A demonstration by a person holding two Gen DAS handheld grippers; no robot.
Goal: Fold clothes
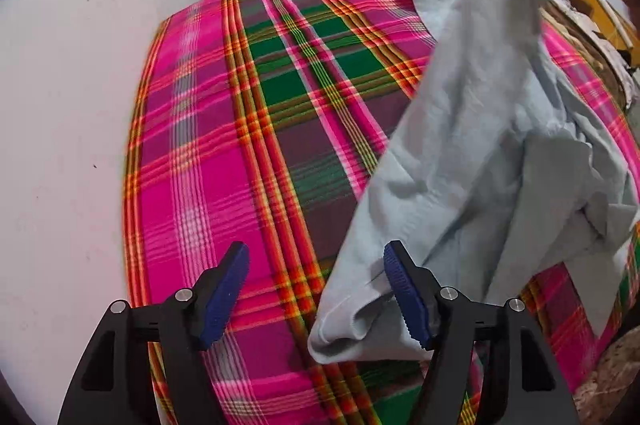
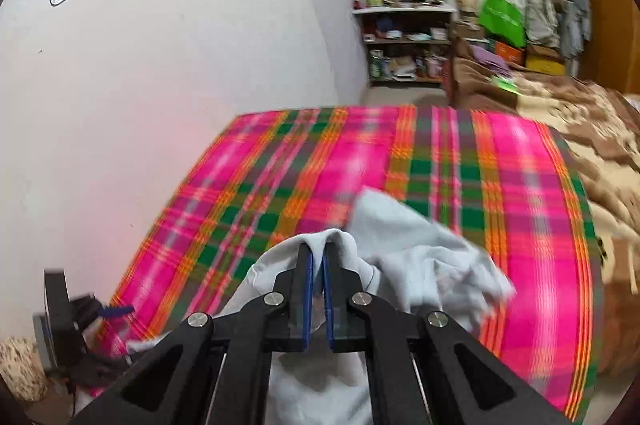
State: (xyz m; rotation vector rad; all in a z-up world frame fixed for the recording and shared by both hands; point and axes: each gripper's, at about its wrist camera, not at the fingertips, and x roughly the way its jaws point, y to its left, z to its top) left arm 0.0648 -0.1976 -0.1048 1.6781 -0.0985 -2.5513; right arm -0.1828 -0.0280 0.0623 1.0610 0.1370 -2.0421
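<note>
Your right gripper point(image 2: 317, 257) is pinched tight on a fold of the pale blue shirt point(image 2: 420, 257), lifting it off the plaid blanket point(image 2: 280, 161). From the left wrist cam the shirt point(image 1: 472, 161) hangs in a long drape from top right down to the blanket point(image 1: 240, 145). Your left gripper point(image 1: 316, 273) is spread wide, nothing clamped; its right pad sits against the shirt's lower hem (whether it truly touches, can't tell). A cluttered shelf point(image 2: 404, 37) stands by the far wall.
</note>
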